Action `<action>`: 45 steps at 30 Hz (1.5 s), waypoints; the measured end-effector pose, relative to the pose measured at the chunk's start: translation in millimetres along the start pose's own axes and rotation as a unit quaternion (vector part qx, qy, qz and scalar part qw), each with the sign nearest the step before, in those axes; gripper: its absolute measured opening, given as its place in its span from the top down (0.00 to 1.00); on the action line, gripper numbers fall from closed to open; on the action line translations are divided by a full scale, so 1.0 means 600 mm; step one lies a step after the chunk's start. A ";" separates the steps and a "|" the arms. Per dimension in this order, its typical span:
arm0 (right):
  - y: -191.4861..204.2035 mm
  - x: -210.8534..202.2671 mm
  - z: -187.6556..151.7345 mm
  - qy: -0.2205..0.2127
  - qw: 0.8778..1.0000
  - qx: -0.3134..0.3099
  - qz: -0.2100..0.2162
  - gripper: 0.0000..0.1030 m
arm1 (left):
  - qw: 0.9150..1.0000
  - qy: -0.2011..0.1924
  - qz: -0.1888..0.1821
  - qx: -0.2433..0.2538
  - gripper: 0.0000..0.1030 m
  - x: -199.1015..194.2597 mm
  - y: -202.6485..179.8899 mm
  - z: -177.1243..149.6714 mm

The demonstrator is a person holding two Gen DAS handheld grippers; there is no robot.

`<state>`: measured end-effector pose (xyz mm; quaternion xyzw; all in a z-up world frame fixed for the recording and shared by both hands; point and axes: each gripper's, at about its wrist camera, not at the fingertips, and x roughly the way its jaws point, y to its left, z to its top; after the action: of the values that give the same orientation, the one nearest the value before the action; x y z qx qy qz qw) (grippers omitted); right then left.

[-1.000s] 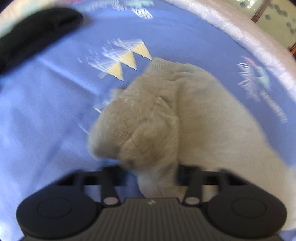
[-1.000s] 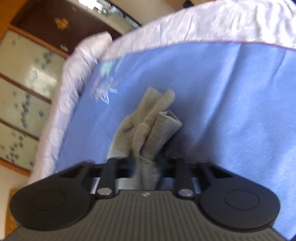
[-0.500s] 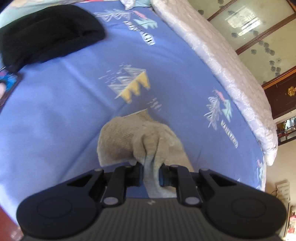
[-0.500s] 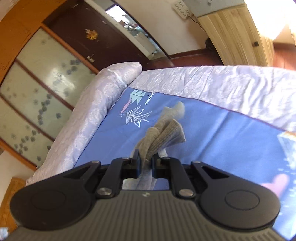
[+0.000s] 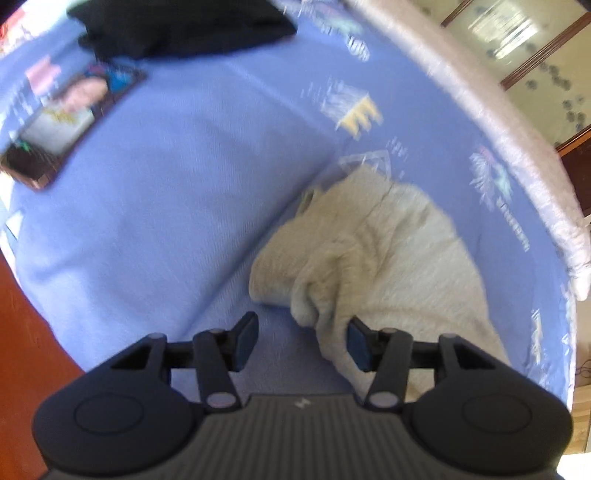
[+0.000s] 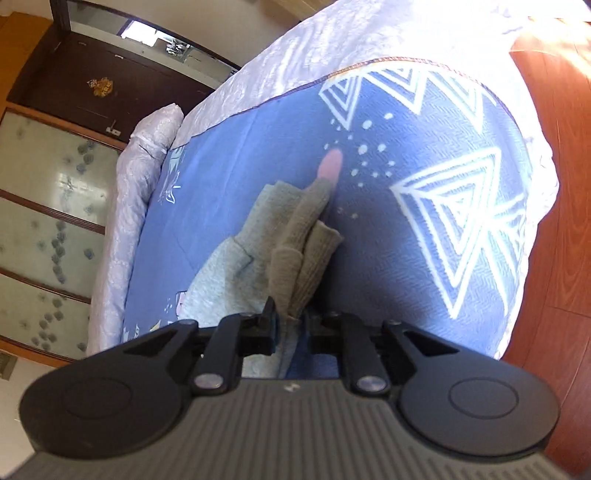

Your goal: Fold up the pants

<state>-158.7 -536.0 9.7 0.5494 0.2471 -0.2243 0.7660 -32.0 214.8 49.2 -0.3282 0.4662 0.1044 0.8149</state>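
Bed: my blue patterned bed cover (image 5: 177, 206) fills both views, white quilt (image 6: 369, 44) along its upper edge.
Pants: grey pants (image 5: 399, 266) lie bunched at centre right of my left view.
Black garment: dark cloth (image 5: 177, 26), upper left.
Left hand-held gripper (image 5: 301, 341): jaws just opening, spread, fabric against the right pad only.
Right hand-held gripper (image 6: 290, 325): loosening slightly, I'm pinching the pants' cuffs (image 6: 303, 254).
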 end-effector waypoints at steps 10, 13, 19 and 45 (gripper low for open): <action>0.097 -0.086 -0.088 -0.193 0.962 -0.168 -0.094 0.57 | 0.981 -0.161 0.030 0.107 0.50 -0.111 -0.061 0.053; 0.163 -0.058 -0.140 -0.145 0.952 -0.263 -0.050 0.57 | 0.959 -0.162 0.014 0.234 0.37 -0.083 -0.149 0.059; 0.243 0.039 -0.284 0.029 0.935 -0.346 0.068 0.57 | 0.853 -0.112 0.012 0.509 0.28 0.063 -0.340 -0.010; 0.268 0.143 -0.369 0.147 0.908 -0.374 0.114 0.57 | 0.827 -0.019 0.020 0.561 0.90 0.291 -0.442 -0.110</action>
<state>-22.3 -284.1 12.7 0.2737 0.3582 0.0571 0.8908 143.4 -52.8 -2.3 0.1970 0.4356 -0.1527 0.8650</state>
